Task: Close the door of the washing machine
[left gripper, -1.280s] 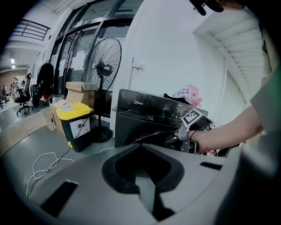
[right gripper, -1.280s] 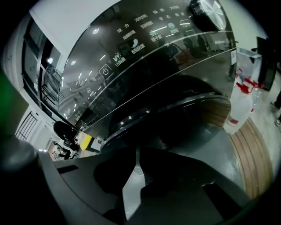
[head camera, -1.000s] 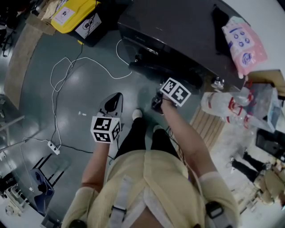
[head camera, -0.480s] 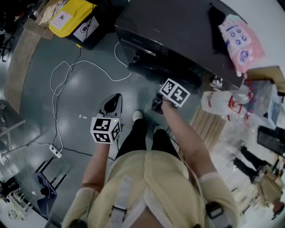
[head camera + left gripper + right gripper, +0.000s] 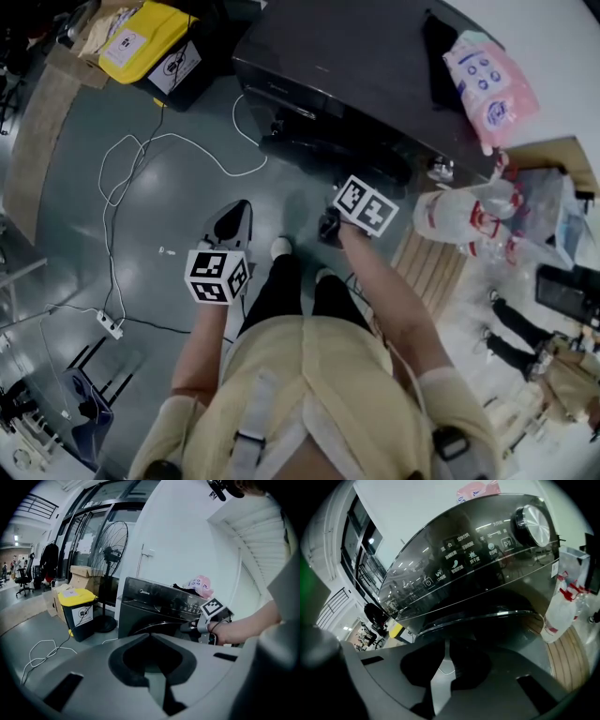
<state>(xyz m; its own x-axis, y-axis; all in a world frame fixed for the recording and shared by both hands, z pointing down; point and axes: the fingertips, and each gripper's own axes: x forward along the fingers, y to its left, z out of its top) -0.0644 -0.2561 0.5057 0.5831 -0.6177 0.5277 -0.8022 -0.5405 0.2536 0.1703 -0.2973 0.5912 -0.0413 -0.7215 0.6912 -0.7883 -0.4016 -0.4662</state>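
Note:
The dark front-loading washing machine stands ahead of me, with its control panel and dial close in the right gripper view. Its round door, chrome-rimmed, lies against the front; whether it is latched I cannot tell. My right gripper hangs just before the door, jaws together with nothing between them. My left gripper is held further back over the floor, also shut and empty. From the left gripper view I see the right gripper near the door.
A yellow-lidded bin stands left of the machine, next to a floor fan. A white cable loops across the floor to a power strip. A pink packet lies on the machine. Plastic bottles and wooden slats are at right.
The right gripper has risen slightly in front of the door. The left gripper has stayed where it was. The head view has shifted a little.

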